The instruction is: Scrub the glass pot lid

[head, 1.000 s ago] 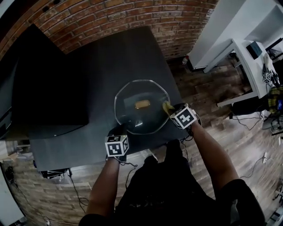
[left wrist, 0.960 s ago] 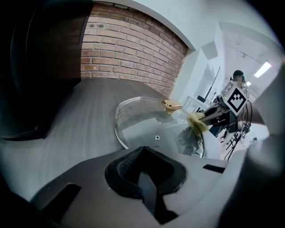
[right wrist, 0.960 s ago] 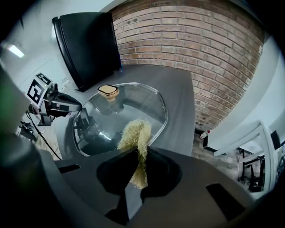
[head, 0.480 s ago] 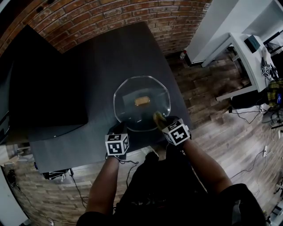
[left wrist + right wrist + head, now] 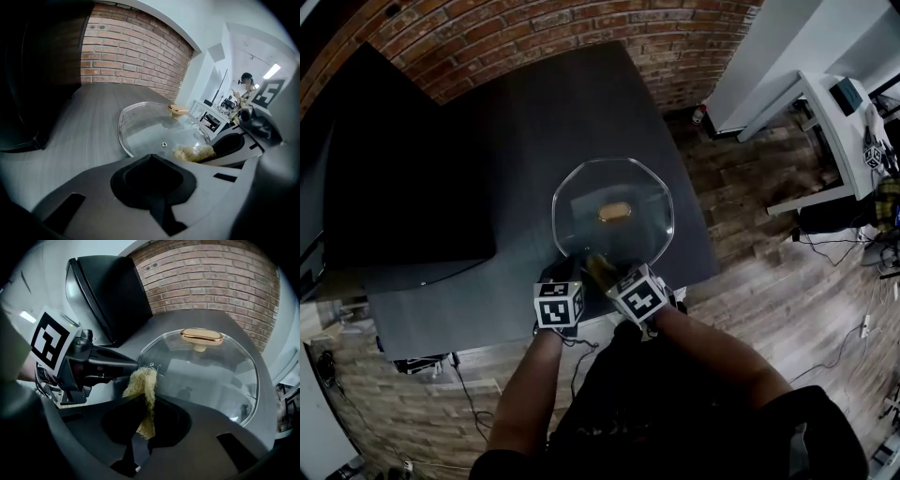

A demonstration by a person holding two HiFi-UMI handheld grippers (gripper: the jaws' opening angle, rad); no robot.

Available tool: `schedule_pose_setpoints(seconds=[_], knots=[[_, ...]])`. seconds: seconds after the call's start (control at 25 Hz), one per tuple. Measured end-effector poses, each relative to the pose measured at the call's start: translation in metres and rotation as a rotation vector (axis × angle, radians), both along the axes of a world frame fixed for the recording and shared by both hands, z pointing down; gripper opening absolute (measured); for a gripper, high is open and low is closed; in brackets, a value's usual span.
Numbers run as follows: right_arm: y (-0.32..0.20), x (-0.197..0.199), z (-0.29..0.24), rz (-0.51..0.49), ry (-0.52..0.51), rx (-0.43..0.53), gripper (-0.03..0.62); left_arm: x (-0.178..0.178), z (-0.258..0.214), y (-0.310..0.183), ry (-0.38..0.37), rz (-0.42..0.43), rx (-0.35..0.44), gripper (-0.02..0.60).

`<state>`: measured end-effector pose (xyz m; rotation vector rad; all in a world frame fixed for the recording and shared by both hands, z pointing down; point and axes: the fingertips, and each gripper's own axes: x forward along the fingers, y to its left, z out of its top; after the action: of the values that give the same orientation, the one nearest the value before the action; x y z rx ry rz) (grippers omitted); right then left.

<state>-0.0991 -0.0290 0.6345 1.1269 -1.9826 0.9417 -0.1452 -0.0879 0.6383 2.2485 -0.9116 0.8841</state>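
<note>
The glass pot lid (image 5: 623, 187) with a gold knob (image 5: 615, 212) lies on the dark table (image 5: 525, 122) near its front edge. In the right gripper view the lid (image 5: 220, 376) sits just ahead. My right gripper (image 5: 143, 404) is shut on a yellow fibrous scrub pad (image 5: 143, 383), which touches the lid's near left rim. My left gripper (image 5: 152, 164) is shut at the lid's near rim (image 5: 123, 140), which runs in under its jaws. In the head view the left gripper (image 5: 565, 272) and right gripper (image 5: 605, 274) sit close together, with the pad (image 5: 598, 267) between them.
A large black box-like object (image 5: 403, 178) takes up the table's left side. A brick wall (image 5: 534, 37) runs behind the table. The table's front edge lies just under both grippers. A white desk (image 5: 825, 112) stands on the wood floor to the right.
My right gripper has swept the pad leftward along the lid's near rim, from its right edge to beside the left gripper. The left gripper has stayed at the rim.
</note>
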Motion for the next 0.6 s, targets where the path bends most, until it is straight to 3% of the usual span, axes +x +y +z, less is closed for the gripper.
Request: schedule_pose_setpoints(seconds=[0.6], knots=[[-0.004, -0.016, 0.001, -0.027, -0.028, -0.033, 0.048, -0.004, 0.002, -0.001, -0.001, -0.006, -0.028, 0.034]])
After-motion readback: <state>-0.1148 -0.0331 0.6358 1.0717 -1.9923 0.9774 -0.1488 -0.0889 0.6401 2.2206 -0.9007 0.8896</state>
